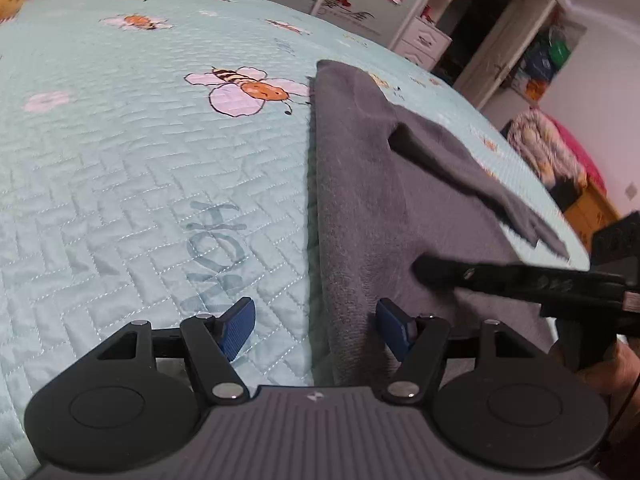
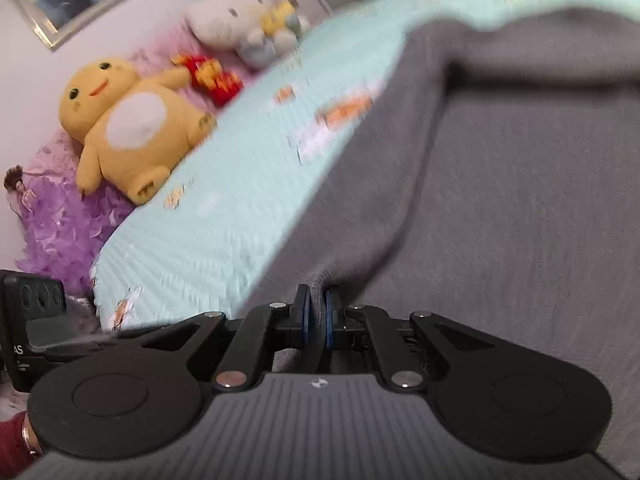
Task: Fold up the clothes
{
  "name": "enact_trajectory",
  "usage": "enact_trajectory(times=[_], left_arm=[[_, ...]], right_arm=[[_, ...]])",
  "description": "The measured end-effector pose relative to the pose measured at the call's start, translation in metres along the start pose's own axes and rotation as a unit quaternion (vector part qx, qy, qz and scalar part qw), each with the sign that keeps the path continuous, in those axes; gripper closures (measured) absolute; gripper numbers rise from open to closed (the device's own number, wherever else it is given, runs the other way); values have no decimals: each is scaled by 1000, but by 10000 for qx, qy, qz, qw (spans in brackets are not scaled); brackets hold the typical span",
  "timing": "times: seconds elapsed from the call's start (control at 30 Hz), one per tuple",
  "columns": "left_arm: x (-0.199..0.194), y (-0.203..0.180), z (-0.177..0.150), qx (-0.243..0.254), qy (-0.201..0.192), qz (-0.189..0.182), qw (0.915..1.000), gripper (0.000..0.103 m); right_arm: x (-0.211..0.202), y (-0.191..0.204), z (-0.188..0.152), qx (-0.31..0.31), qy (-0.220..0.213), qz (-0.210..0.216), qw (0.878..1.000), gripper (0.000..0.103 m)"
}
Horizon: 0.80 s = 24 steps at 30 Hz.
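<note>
A dark grey garment (image 1: 360,200) lies spread on the pale green quilted bedspread (image 1: 140,160), one sleeve (image 1: 460,168) folded across its body. My left gripper (image 1: 314,326) is open, its blue pads (image 1: 240,328) standing either side of the garment's near left edge, one over the quilt and one over the cloth. My right gripper (image 1: 424,268) reaches in from the right onto the grey cloth. In the right wrist view the right gripper (image 2: 318,320) is shut on a pinched fold of the grey garment (image 2: 520,200).
Plush toys lie at the head of the bed: a yellow one (image 2: 132,128) and a white one (image 2: 240,20), on a purple ruffled cover (image 2: 60,232). Beyond the bed's far edge stand white drawers (image 1: 424,40) and a doorway (image 1: 480,20).
</note>
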<state>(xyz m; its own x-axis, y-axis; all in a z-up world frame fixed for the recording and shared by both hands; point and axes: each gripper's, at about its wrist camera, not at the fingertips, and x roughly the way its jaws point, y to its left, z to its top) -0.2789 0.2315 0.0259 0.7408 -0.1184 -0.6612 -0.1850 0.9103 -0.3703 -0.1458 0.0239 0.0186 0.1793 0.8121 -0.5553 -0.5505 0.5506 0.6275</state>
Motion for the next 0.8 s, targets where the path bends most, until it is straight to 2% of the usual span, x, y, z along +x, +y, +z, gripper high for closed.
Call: enact_trajectory(times=[0.1,0.17,0.3,0.33,0.4,0.5,0.57,0.67,0.77,0.8], left_arm=[[2,-5,-3,348,-47,126,9993,32],[3,-8,-5,473,-67,200,9987,32],[3,-10,-6,524,-94,267,9982,32],[2,-9,-6,506,-104,278,9983,32],[-1,-10,-7,494,-168,356,9980,32],[-16,-15,-6,484,-464,491,9965,32],[-29,-18,-4,415,-738,415,9955,32],[-39,-19,4,232,-989,38,9948,34],[-40,-23,11,194,-1142,-327,9927,34],[-32,-25,10,337,-1017,-353,9936,33]], right_arm=[[-5,-20,-12,606,-137,249,9978,96],[-14,-23,-17,703,-243,249,9969,93],[-39,-20,-22,742,-556,116,9956,79],[-47,-18,-23,724,-664,88,9951,79],[-57,-9,-26,686,-843,250,9938,79],[-69,6,-33,631,-946,769,9905,79],[-73,16,-39,478,-901,1044,9893,79],[-72,30,-48,144,-782,1282,9886,79],[-61,34,-57,-256,-604,1076,9920,79],[-58,33,-61,-404,-549,937,9933,79]])
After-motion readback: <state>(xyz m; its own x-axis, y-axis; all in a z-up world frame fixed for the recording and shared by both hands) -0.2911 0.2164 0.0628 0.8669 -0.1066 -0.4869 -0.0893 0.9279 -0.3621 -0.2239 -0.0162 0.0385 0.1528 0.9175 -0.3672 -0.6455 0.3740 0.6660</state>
